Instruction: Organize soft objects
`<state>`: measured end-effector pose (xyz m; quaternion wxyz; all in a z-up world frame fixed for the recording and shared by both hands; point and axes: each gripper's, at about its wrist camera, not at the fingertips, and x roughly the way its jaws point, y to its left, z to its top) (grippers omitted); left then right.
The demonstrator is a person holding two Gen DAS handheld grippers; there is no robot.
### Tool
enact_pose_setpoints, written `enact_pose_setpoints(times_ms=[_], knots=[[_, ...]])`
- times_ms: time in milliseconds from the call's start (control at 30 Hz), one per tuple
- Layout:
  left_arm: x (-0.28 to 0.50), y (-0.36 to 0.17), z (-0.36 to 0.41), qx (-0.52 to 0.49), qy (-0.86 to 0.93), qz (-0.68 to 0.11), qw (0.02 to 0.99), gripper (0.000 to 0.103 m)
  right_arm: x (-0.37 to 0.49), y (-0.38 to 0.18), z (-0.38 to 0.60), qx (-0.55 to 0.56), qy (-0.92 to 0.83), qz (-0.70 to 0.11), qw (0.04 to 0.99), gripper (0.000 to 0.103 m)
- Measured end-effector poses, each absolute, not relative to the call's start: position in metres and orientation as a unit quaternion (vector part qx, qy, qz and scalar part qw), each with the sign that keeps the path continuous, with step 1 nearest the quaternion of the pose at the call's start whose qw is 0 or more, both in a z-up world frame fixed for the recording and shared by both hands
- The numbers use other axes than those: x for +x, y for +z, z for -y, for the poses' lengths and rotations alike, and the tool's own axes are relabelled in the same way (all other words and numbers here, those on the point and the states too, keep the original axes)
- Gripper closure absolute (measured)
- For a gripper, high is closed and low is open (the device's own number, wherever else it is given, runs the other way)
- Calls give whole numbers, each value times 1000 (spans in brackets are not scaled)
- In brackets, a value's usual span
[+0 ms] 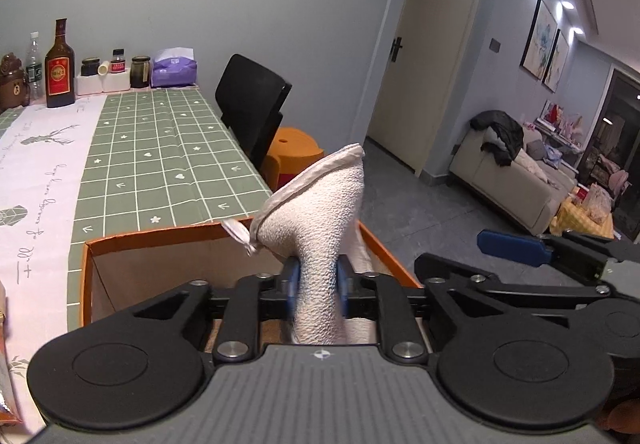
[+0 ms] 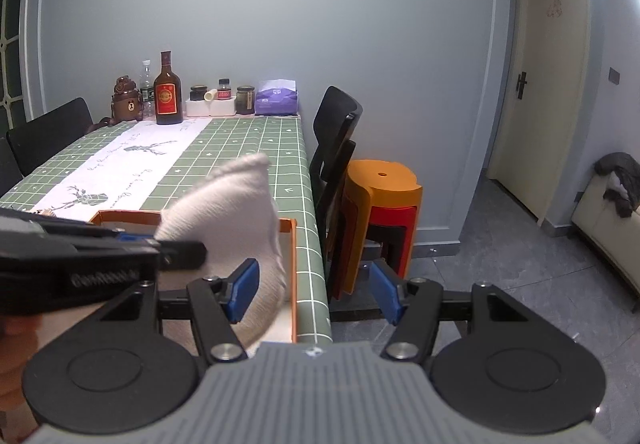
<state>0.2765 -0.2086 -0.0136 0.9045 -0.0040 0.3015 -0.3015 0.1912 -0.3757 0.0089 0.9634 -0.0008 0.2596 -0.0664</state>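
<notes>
White sock [image 1: 320, 228] pinched in left claw [image 1: 318, 284] over orange box [image 1: 168, 236]; right claw [image 2: 316, 294] spread, empty.

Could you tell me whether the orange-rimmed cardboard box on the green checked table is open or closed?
Open: the orange-rimmed cardboard box shows no lid, and its pale inner walls are visible.

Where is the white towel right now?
In both views the towel stands between the left gripper pads, above the orange box at the table's near right corner.
</notes>
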Motion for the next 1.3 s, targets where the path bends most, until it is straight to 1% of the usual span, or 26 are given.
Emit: enact_pose_setpoints(times_ms=[67,133,200,267,467,533,567,633,700,800,933,1000,1033,1100,1167,1300], knots=[[276,-14,207,-9,-270,-309,912,43,193,9,375,-2,-70,-260,963,43],[274,-10,202,-30,-254,-303,918,29,194,10,376,1,-71,-259,963,42],[274,-4,192,-49,-255,-296,919,28,193,11,378,6,-70,-259,963,42],[270,5,183,-57,-253,-289,922,23,191,12,377,5,-70,-262,962,42],[251,29,165,-39,-222,-238,945,22,200,15,360,-27,-37,-280,959,44],[242,32,161,-23,-197,-225,954,22,211,14,352,-36,-12,-303,952,54],[237,33,159,-14,-183,-214,959,21,219,12,350,-35,3,-324,945,63],[232,30,153,-3,-157,-203,966,20,233,7,346,-9,33,-361,932,74],[229,27,146,5,-142,-204,969,20,248,0,341,12,56,-386,921,81],[233,23,131,-5,-133,-215,967,20,264,-9,319,7,84,-406,910,81],[241,23,104,-52,-105,-213,970,21,283,-21,296,12,115,-432,894,81],[242,23,96,-61,-104,-214,969,21,288,-26,285,-10,105,-432,896,81],[243,23,92,-62,-104,-215,969,21,291,-31,282,-28,82,-432,898,79],[242,23,90,-54,-105,-215,969,21,297,-39,281,-49,54,-438,896,78],[240,22,90,-40,-100,-214,971,21,302,-43,288,-31,42,-447,893,75],[237,20,86,-33,-97,-212,972,21,303,-38,304,16,18,-445,895,74]])
